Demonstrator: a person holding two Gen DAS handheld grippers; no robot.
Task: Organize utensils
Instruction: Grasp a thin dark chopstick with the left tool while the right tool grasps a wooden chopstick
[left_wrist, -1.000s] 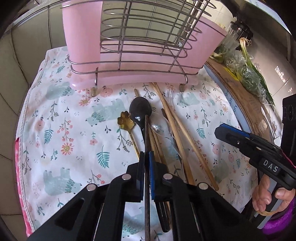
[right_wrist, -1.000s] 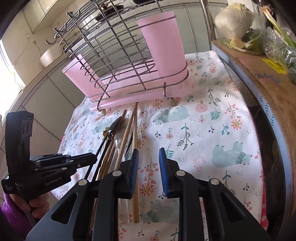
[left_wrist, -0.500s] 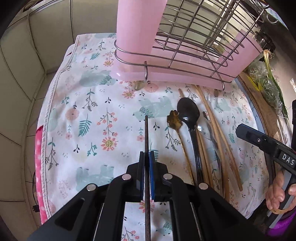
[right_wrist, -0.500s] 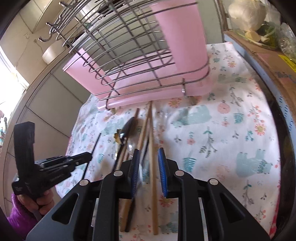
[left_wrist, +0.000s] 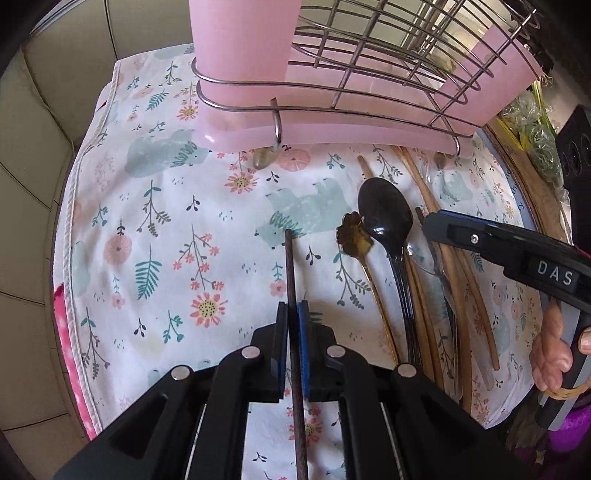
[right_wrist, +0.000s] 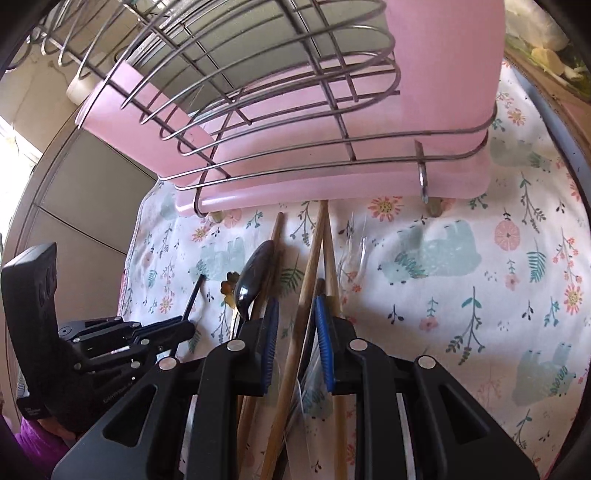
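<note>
My left gripper (left_wrist: 293, 314) is shut on a dark brown chopstick (left_wrist: 290, 266) and holds it above the floral cloth, left of the utensil pile. The pile holds a black spoon (left_wrist: 388, 218), a gold flower-ended spoon (left_wrist: 352, 234) and wooden chopsticks (left_wrist: 454, 266). My right gripper (right_wrist: 293, 314) is open, low over the pile, its fingers (right_wrist: 271, 325) on either side of a light wooden chopstick (right_wrist: 308, 269). It also shows at the right of the left wrist view (left_wrist: 436, 225). The pink wire-framed utensil rack (left_wrist: 332, 92) stands behind the pile.
A floral cloth (left_wrist: 155, 229) covers the counter, with its edge at the left. A clear plastic fork (right_wrist: 352, 251) lies by the chopsticks. A wooden board with bagged greens (left_wrist: 535, 140) sits at the right. Beige tiled wall (left_wrist: 33, 166) lies left.
My left gripper has lifted the dark chopstick out of the pile and carried it left. My right gripper has come down and forward over the pile, close to the rack.
</note>
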